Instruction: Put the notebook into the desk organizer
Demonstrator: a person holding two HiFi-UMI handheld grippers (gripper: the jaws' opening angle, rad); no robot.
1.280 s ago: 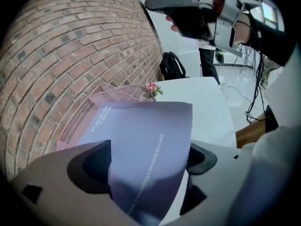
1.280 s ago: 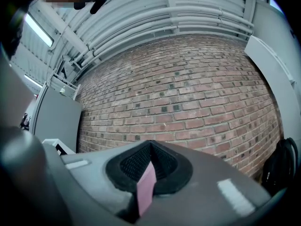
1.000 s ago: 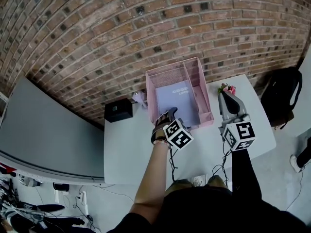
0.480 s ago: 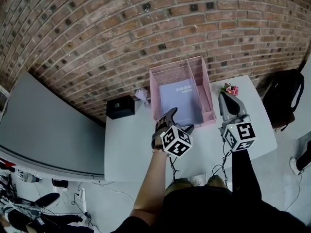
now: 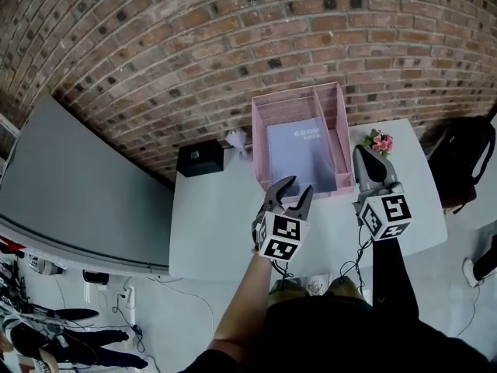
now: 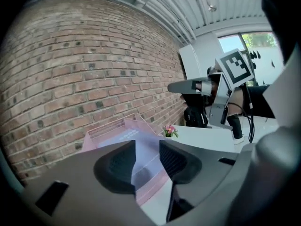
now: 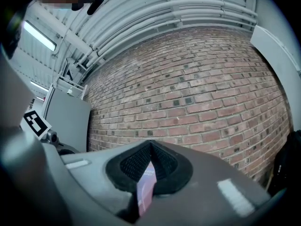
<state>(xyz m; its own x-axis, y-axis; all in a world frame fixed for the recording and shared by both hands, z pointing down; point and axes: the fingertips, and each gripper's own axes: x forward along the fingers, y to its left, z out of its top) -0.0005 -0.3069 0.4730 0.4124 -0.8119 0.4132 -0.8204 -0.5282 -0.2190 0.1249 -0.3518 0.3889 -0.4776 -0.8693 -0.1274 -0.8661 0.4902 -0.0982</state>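
Observation:
The lavender notebook (image 5: 298,155) lies flat in the wide compartment of the pink mesh desk organizer (image 5: 262,148), which stands against the brick wall. My left gripper (image 5: 290,193) hovers just in front of the organizer's near edge. Its jaws are closing with nothing between them, and in the left gripper view (image 6: 147,147) the notebook (image 6: 126,136) shows through the gap. My right gripper (image 5: 362,152) is shut and empty, to the right of the organizer beside a small flower pot (image 5: 379,141). In the right gripper view its pads (image 7: 162,161) meet at the tips.
A black box (image 5: 199,160) sits on the white table (image 5: 217,224) left of the organizer, with a small white object (image 5: 239,139) between them. The brick wall (image 5: 233,45) runs right behind the table. A dark bag (image 5: 466,150) rests on the floor at the right.
My left gripper has drawn back from the notebook's near edge toward me, and its jaws have narrowed. The notebook stays in the organizer. The right gripper has barely moved.

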